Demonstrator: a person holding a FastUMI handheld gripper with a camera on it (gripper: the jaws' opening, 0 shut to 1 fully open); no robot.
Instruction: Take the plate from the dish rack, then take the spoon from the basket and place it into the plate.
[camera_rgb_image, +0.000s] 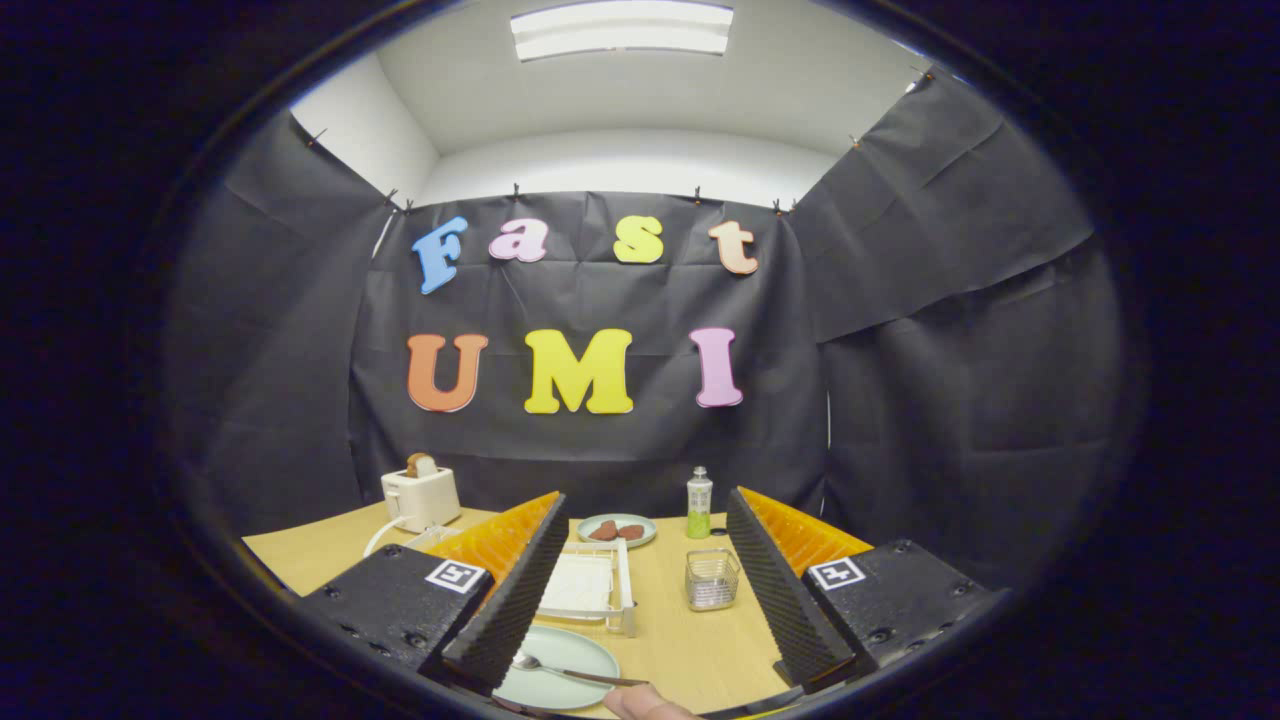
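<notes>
Jaws stand wide apart, with nothing held between them. Both fingers of the gripper (640, 610) angle outward over a light wooden table (690, 650), and the gap between them frames most of the working area.

1. Plate (565, 660): a pale green plate lies flat on the table, between the fingers at their near end, partly hidden behind the left finger's tip.
2. Spoon (570, 673): a metal spoon rests in the plate. Its bowl lies just beside the left fingertip; its handle runs across the plate toward the right, past the plate's rim.
3. Hand (645, 703): a fingertip of a person's hand shows just nearer than the spoon handle's end. Contact between them cannot be told.
4. Dish rack (590, 590): a white rack stands just beyond the plate, between the fingers and close along the left finger.
5. Basket (712, 580): a small wire basket stands upright on the table, right of the rack and just beside the right finger.
6. Second plate (617, 529): a pale plate carrying two reddish-brown pieces lies beyond the rack, between the finger roots.
7. Bottle (699, 503): a clear bottle with green contents stands upright, right of the second plate and beyond the basket.
8. Toaster (421, 497): a white toaster with a brown item in its slot stands beyond the left finger, well apart from the rack, at the foot of the booth's dark cloth wall.
</notes>
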